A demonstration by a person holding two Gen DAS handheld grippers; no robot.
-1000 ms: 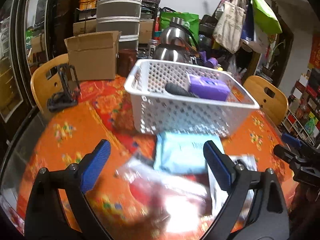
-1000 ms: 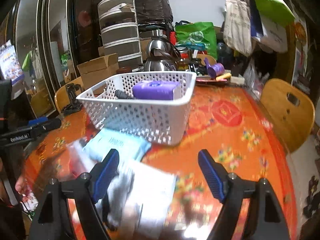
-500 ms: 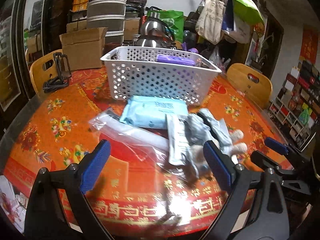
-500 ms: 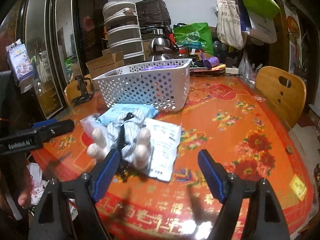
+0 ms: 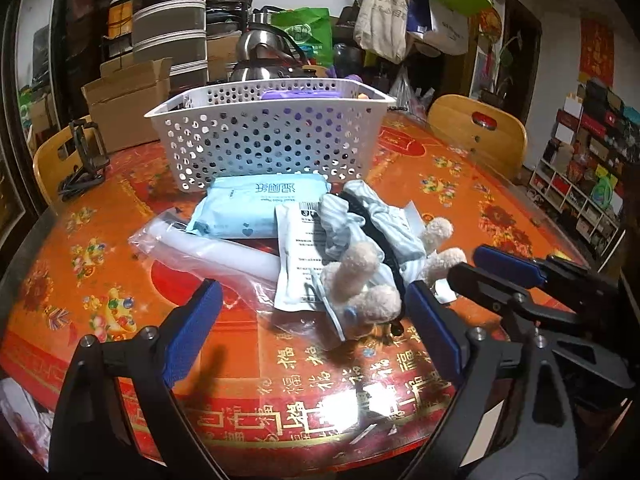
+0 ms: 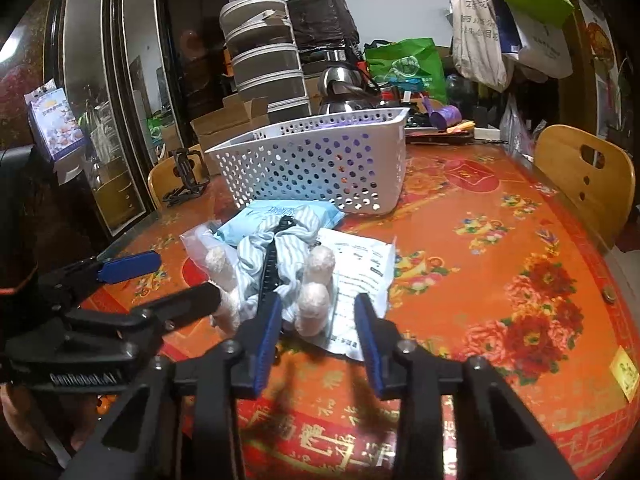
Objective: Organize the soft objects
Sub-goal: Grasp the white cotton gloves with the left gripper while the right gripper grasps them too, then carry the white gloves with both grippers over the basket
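Note:
A soft toy in striped cloth with fluffy cream limbs lies on the orange table, on top of a white sachet. Behind it lie a light blue tissue pack and a clear bag with white tubes. Further back stands the white perforated basket, with a purple pack inside. My left gripper is wide, its jaws closing a little, and the toy lies just ahead of its tips, untouched. My right gripper is closing around a fluffy limb of the toy; the pads stand clear of it.
Wooden chairs stand at the table's far right and far left. A black phone stand sits at the left. Cardboard boxes, kettles and hanging bags crowd the back. The table's front edge is close below both grippers.
Both grippers drew back and sank from near the basket to the table's front. The toy now lies between them. The right jaws have narrowed a lot, the left slightly.

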